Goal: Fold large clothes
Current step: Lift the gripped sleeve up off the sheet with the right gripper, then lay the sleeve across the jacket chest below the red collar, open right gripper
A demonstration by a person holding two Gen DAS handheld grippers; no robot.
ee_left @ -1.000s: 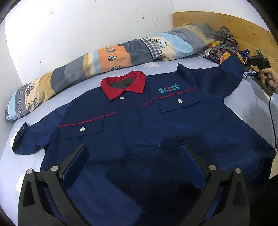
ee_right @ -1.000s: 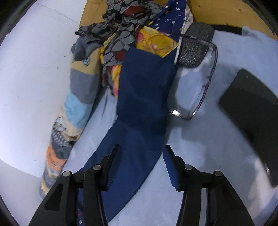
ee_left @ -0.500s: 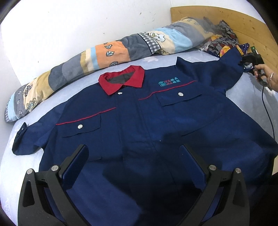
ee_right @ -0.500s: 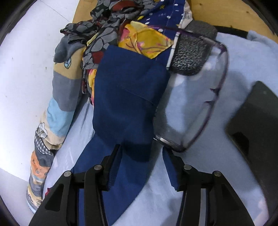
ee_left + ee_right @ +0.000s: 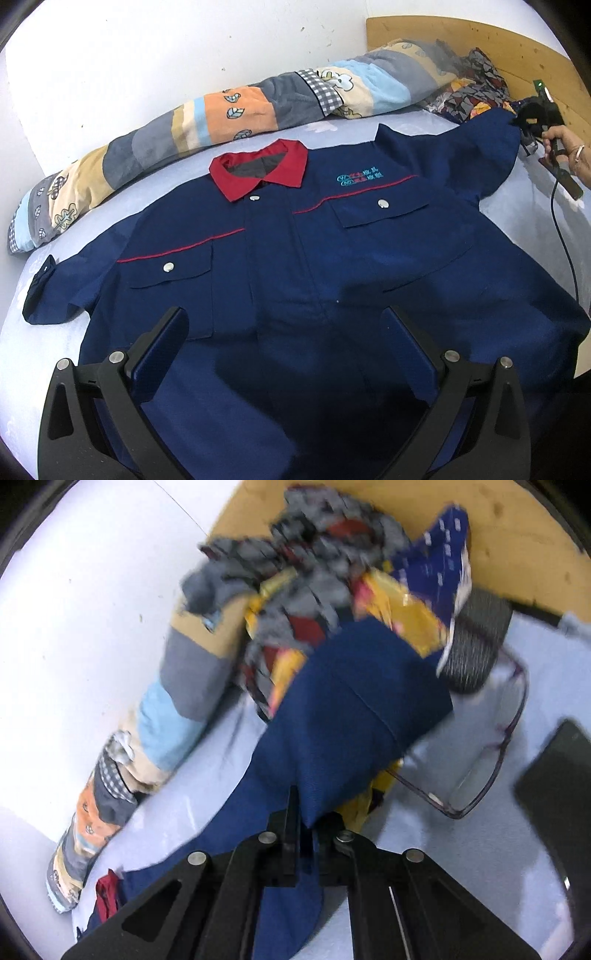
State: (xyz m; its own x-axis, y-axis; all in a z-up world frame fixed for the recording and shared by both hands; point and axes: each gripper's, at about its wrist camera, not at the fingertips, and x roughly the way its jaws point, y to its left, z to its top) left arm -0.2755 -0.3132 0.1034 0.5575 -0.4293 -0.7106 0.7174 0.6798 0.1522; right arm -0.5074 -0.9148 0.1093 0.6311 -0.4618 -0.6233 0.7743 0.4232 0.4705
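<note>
A navy work jacket point(image 5: 314, 266) with a red collar point(image 5: 258, 171) lies spread face up on the bed. My left gripper point(image 5: 288, 332) is open and empty, above the jacket's lower front. My right gripper point(image 5: 306, 812) is shut on the jacket's sleeve point(image 5: 343, 709) and lifts its end off the sheet; in the left wrist view it point(image 5: 535, 118) shows at the far right, at the sleeve's end. The other sleeve point(image 5: 48, 288) lies flat at the left.
A patchwork rolled quilt point(image 5: 221, 114) lies along the wall. Patterned clothes point(image 5: 332, 565) are piled by the wooden headboard point(image 5: 517, 535). Glasses point(image 5: 491, 760), a dark mesh object point(image 5: 476, 642) and a black phone point(image 5: 557, 790) lie on the sheet near the sleeve.
My right gripper moved forward over the sleeve and shut on it, lifting its end. The left gripper stayed open over the jacket, drifting slightly.
</note>
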